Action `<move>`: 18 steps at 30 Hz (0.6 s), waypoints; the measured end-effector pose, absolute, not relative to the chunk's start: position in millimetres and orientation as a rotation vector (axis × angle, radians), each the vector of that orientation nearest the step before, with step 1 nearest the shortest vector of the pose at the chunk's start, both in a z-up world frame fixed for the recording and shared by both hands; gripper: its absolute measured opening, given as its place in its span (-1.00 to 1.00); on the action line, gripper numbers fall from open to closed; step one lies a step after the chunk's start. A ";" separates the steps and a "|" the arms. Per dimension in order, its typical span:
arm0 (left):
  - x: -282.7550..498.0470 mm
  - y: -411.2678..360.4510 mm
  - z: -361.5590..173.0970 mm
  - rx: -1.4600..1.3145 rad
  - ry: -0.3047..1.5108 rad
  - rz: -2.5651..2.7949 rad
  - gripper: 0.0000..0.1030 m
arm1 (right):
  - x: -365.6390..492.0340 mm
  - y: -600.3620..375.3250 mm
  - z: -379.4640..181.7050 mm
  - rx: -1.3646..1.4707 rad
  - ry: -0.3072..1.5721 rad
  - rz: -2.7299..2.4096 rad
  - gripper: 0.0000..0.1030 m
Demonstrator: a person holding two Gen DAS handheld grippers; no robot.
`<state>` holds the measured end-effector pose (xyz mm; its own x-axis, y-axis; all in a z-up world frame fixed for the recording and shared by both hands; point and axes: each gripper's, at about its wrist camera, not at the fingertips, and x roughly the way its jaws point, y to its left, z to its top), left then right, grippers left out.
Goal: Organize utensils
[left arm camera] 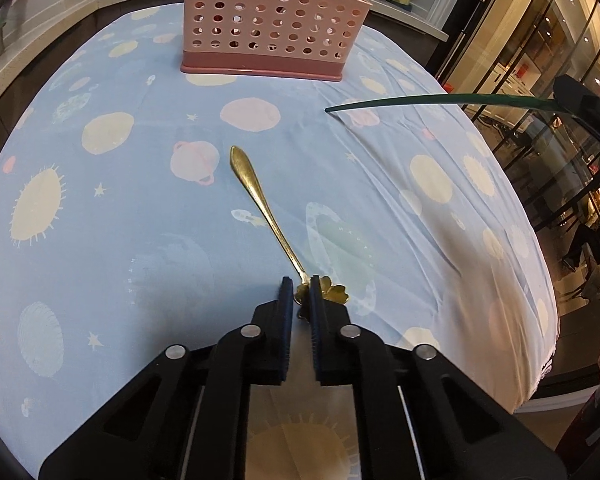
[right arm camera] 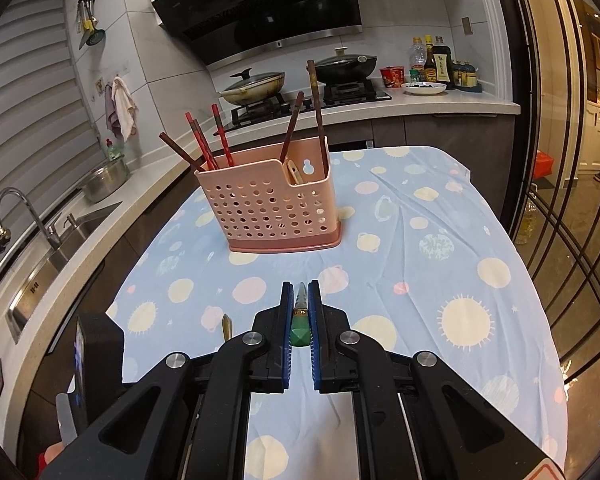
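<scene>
A gold spoon (left arm camera: 260, 196) lies on the blue patterned tablecloth (left arm camera: 140, 208), its flower-shaped end between the pads of my left gripper (left arm camera: 301, 294), which is closed on it at table level. My right gripper (right arm camera: 300, 300) is shut on a green chopstick (right arm camera: 301, 326); in the left wrist view the chopstick (left arm camera: 420, 101) reaches in from the right above the cloth. A pink perforated utensil holder (right arm camera: 274, 200) stands at the far side of the table with several reddish-brown chopsticks (right arm camera: 208, 148) in it. It also shows in the left wrist view (left arm camera: 274, 20). The spoon's tip shows in the right wrist view (right arm camera: 227, 326).
The table drops off at its right edge (left arm camera: 540, 280) toward glass doors. A counter with a sink (right arm camera: 60, 236) runs along the left. A stove with pans (right arm camera: 260, 88) and bottles (right arm camera: 436, 64) stand behind the table.
</scene>
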<state>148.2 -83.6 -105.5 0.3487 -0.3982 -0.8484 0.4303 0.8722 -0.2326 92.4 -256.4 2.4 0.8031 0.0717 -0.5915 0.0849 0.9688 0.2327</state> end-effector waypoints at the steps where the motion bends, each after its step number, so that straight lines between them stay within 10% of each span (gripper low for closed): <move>1: 147.8 -84.2 -105.2 0.036 1.092 -0.541 -0.97 | 92.4 -256.2 2.5 0.254 0.639 -0.008 -0.87; 10: 153.2 -77.8 -89.3 0.038 1.068 -0.535 -0.94 | 89.1 -257.9 2.0 0.259 0.633 -0.010 -0.87; 12: 167.0 -72.2 -90.0 0.010 1.061 -0.484 -0.67 | 88.2 -257.7 2.0 0.261 0.632 -0.008 -0.87; 14: 183.3 -68.3 -93.3 -0.012 1.055 -0.434 0.00 | 88.0 -259.7 3.8 0.262 0.630 -0.008 -0.87; 18: 207.6 -73.9 -99.4 -0.020 1.056 -0.406 0.01 | 87.7 -260.9 4.7 0.260 0.630 -0.008 -0.87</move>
<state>207.6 -73.9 -99.4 0.4257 -0.3346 -0.8407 0.3154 0.9257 -0.2088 87.7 -260.9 4.7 0.8093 0.0713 -0.5831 0.0859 0.9676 0.2376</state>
